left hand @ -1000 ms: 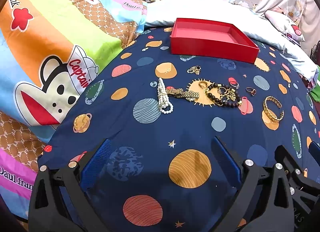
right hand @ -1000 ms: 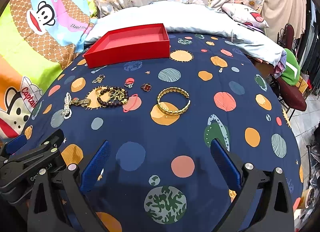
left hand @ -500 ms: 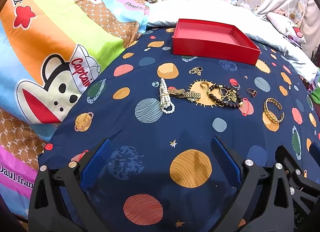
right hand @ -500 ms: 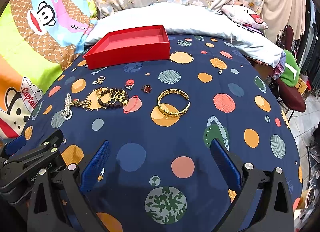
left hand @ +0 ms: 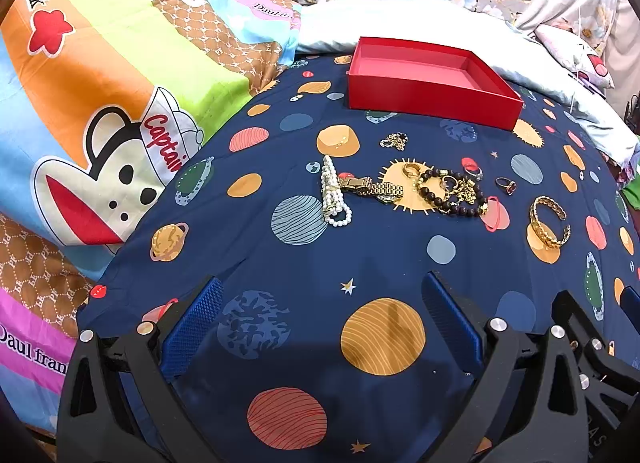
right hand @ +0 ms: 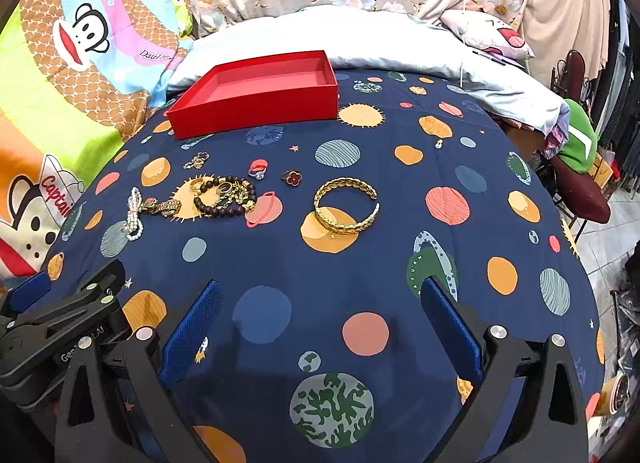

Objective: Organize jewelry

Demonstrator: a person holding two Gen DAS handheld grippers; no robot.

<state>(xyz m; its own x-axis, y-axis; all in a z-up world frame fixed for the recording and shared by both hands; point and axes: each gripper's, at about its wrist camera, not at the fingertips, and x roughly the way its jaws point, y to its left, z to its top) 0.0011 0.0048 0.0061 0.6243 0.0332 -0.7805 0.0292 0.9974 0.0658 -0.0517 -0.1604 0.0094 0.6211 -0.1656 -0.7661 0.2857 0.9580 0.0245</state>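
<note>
I am holding both claws released and empty, left gripper and right gripper, hovering over the bedspread. Nothing is sorted yet: the red box is sitting empty at twelve o'clock, with the pearls, beads and gold cuff lying loose before it.

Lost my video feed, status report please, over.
Left gripper and right gripper open, empty, above the bedspread. Red box empty; gold bangle, bead bracelet, pearls still loose. Nothing blocking.
</note>
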